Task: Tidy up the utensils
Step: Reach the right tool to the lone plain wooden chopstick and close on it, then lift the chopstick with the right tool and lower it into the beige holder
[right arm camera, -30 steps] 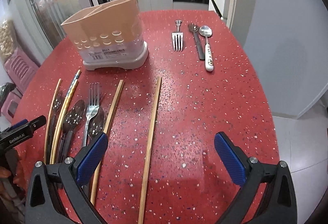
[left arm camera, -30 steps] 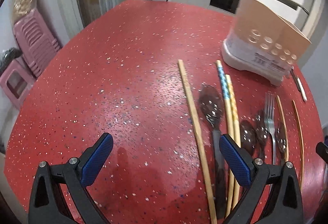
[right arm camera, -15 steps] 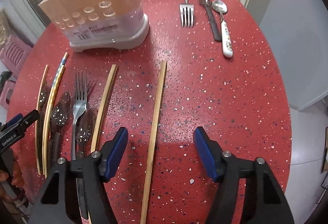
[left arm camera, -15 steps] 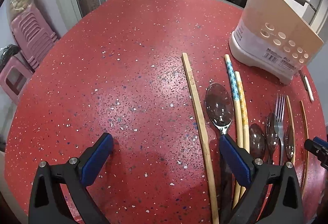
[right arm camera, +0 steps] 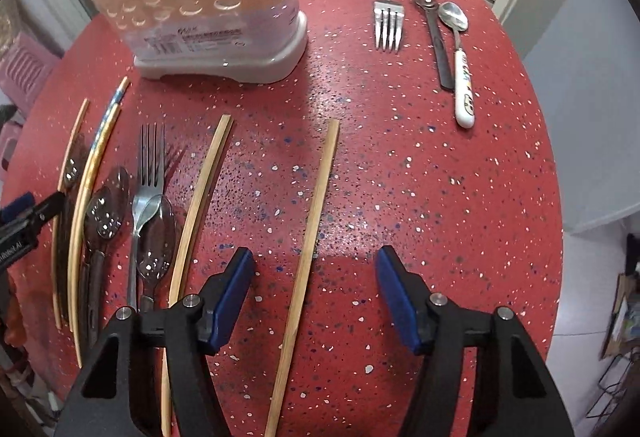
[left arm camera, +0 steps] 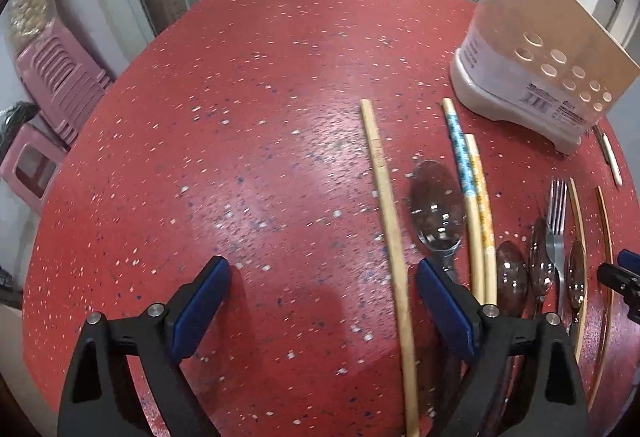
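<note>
Meanwhile, on the far left, the left tool hovers low over the red speckled desk with its blue-padded jaws wide apart and nothing between them; a plain bamboo chopstick lies just inside its right finger. Right of that come a large clear plastic spoon, a pair of patterned blue-and-yellow chopsticks, then a cluster of smaller clear spoons with a steel fork lying among them. Next lies a thin curved bamboo chopstick. Beyond these stands the beige perforated plastic utensil holder on its white base, upright toward the back of the desk. Further right, the right tool is also spread open and empty, straddling another straight bamboo chopstick. At the far right rear lie a second steel fork, a dark-handled utensil and a white-handled spoon, side by side.
</note>
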`<state>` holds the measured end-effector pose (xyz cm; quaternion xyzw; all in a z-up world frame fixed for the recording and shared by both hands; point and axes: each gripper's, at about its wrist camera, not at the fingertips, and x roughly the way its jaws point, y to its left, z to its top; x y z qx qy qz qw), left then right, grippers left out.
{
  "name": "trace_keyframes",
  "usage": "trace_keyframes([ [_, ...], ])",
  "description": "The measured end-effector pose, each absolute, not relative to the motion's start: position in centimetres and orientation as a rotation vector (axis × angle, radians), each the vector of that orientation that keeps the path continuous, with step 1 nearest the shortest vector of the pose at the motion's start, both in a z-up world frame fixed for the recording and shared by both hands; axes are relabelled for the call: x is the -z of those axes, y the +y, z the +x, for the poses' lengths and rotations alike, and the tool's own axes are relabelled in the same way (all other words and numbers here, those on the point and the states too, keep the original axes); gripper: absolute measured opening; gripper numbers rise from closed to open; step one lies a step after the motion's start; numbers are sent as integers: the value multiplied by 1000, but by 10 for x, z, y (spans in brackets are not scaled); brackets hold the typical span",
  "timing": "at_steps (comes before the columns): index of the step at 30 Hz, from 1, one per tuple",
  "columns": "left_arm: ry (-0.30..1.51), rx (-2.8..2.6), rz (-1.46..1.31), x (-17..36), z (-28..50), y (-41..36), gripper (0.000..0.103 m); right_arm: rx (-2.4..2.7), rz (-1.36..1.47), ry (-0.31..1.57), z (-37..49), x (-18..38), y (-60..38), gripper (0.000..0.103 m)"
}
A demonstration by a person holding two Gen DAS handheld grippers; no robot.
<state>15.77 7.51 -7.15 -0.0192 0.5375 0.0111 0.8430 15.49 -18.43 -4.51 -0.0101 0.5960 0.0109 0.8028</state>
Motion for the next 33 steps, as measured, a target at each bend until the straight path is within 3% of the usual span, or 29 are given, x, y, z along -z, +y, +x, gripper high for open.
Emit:
trace_keyframes([
  [3,1153,6,-25,71,165,69,103,-37,-26,1290,158,45,-181,60],
  [5,1166,39,-6,68,167,64,100,-53,-35,1298,161,42,-178,44],
  [9,1185,125,52,59,169,48,69,-86,-43,1303,163,39,-169,12],
  [11,1185,162,89,56,169,40,35,-94,-46,1302,164,38,-167,9],
  [12,1187,165,98,56,169,37,31,-99,-44,1298,164,37,-167,8],
  [22,1049,198,-113,46,129,56,31,-199,135,1202,140,31,-191,6],
  [33,1003,219,-133,28,119,52,31,-188,180,1200,140,24,-212,6],
])
